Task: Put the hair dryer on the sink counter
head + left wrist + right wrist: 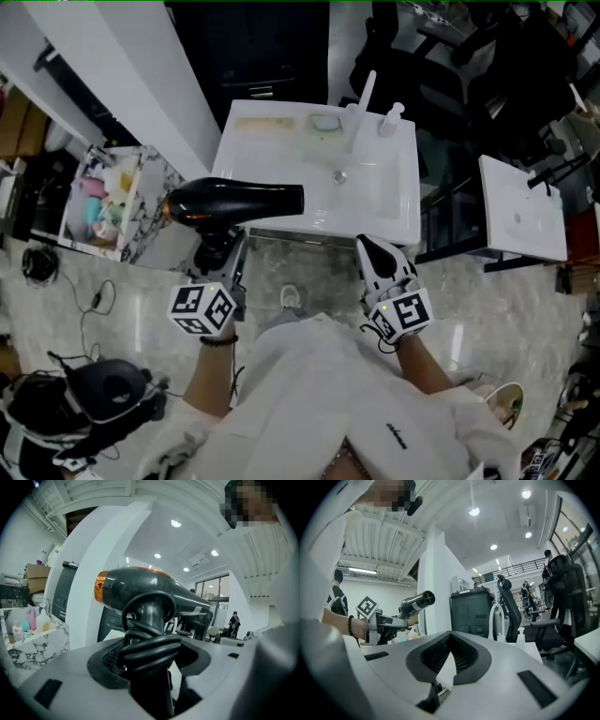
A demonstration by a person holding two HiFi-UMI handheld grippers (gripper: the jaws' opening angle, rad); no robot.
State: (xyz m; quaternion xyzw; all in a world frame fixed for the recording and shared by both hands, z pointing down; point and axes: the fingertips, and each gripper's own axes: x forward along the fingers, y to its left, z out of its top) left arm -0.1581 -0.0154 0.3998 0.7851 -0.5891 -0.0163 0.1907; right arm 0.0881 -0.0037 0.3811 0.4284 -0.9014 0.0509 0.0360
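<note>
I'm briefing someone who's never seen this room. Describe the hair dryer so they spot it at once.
Find the white square sink counter in the middle of the head view. At its front left corner is the glossy black hair dryer, gripped by its cord-wrapped handle in the left gripper. Nothing else nearby is a dark barrel with an orange rear ring.

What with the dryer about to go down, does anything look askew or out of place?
One thing: the hair dryer has its cord coiled round the handle, so the left gripper clamps on the loops, not on bare handle. The sink counter looks tidy, with nothing spilled.
</note>
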